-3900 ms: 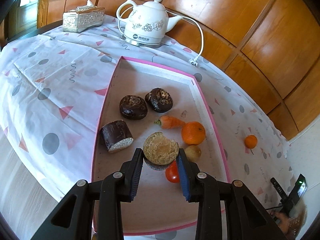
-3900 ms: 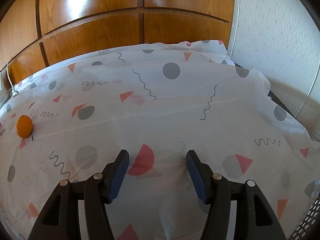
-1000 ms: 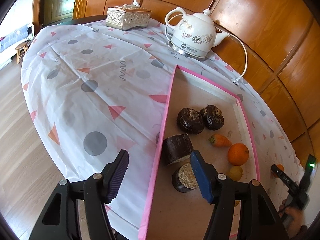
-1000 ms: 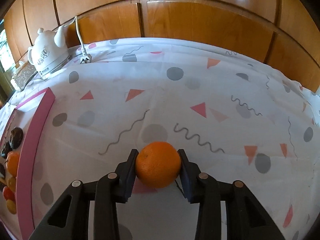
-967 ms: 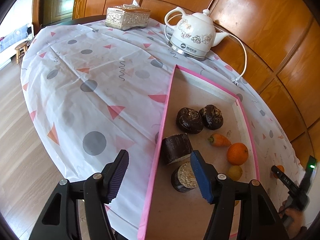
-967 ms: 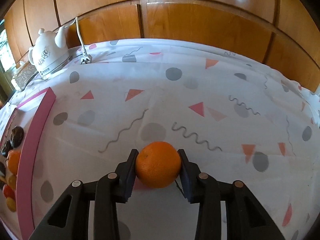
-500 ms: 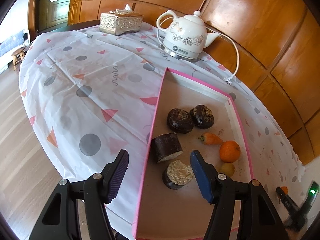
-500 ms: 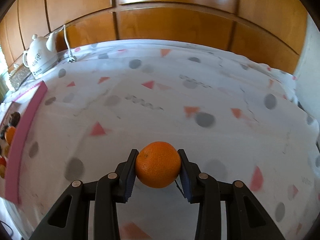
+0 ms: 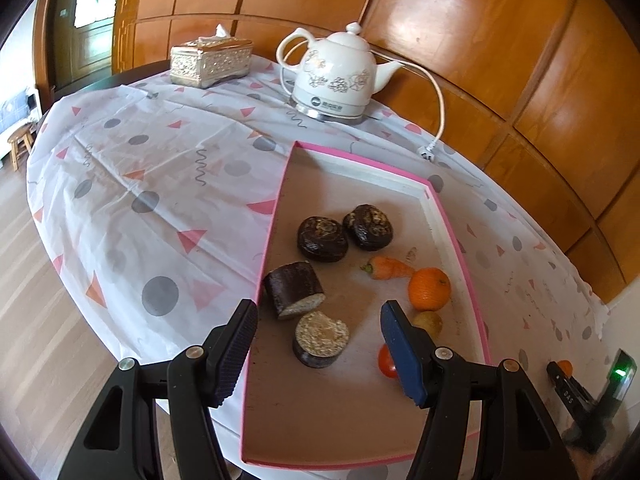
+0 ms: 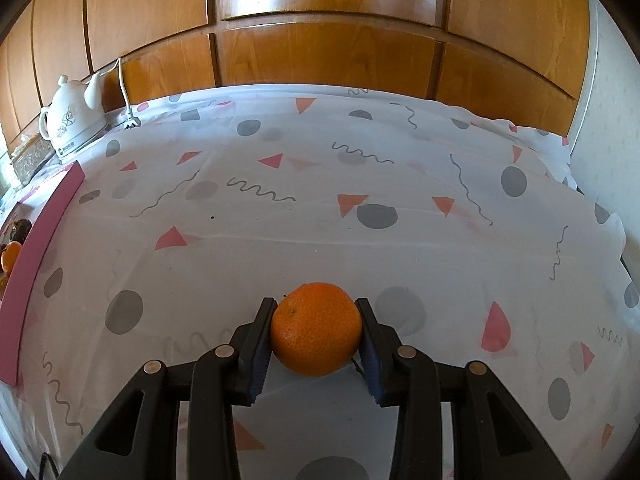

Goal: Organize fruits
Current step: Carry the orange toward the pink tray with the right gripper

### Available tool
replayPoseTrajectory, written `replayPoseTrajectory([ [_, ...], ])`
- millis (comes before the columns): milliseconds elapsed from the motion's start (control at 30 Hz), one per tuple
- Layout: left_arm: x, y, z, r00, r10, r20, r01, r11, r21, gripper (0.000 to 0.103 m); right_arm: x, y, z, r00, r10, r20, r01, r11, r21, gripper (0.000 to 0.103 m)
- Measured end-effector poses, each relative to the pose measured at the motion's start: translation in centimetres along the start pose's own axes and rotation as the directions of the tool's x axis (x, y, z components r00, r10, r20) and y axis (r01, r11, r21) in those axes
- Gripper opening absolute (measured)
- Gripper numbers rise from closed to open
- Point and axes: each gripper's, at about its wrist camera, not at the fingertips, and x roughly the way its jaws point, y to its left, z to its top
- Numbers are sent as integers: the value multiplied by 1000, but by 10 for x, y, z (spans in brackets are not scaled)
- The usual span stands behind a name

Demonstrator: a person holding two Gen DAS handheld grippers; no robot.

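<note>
Orange (image 10: 316, 329): round, pebbled peel, bright; pinched between the pads of the right gripper (image 10: 317, 336) above the tablecloth (image 10: 320, 208).
Right gripper: clamped on the orange from both sides, as a second ago.
Left gripper (image 9: 320, 346): spread, nothing between its jaws, over the near end of the tray (image 9: 360, 420).
Change: the tray's pink rim now lies farther left in the right wrist view; the left wrist view shows more of the tray's near end.
Tray: shallow cardboard box, pink edge, holding dark cakes (image 9: 322, 239), a small carrot (image 9: 390, 269), a second orange (image 9: 429, 288).
Far side: white ceramic kettle (image 9: 334, 80), glossy wood panelling (image 10: 320, 40).
</note>
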Motion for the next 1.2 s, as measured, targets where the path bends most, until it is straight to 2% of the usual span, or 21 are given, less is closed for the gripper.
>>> replayPoseTrajectory([
  [500, -12, -12, 0, 999, -29, 30, 28, 998, 48, 65, -2, 0, -2, 1000, -1, 5, 1, 1000, 1, 39],
  [667, -13, -9, 2, 999, -27, 35, 26, 999, 36, 65, -3, -1, -1, 1000, 4, 0, -4, 1000, 11, 39],
  [800, -14, 0, 7, 999, -11, 43, 11, 1000, 7, 65, -9, 5, 1, 998, 60, -10, -59, 998, 31, 39],
  [933, -16, 8, 12, 998, 4, 58, -4, 1000, -12, 65, -21, 32, 9, 989, 149, 4, -149, 989, -16, 39],
  [1200, -13, 17, 15, 998, 17, 59, -15, 999, -34, 65, -52, 110, 20, 941, 339, 12, -329, 922, -205, 39],
])
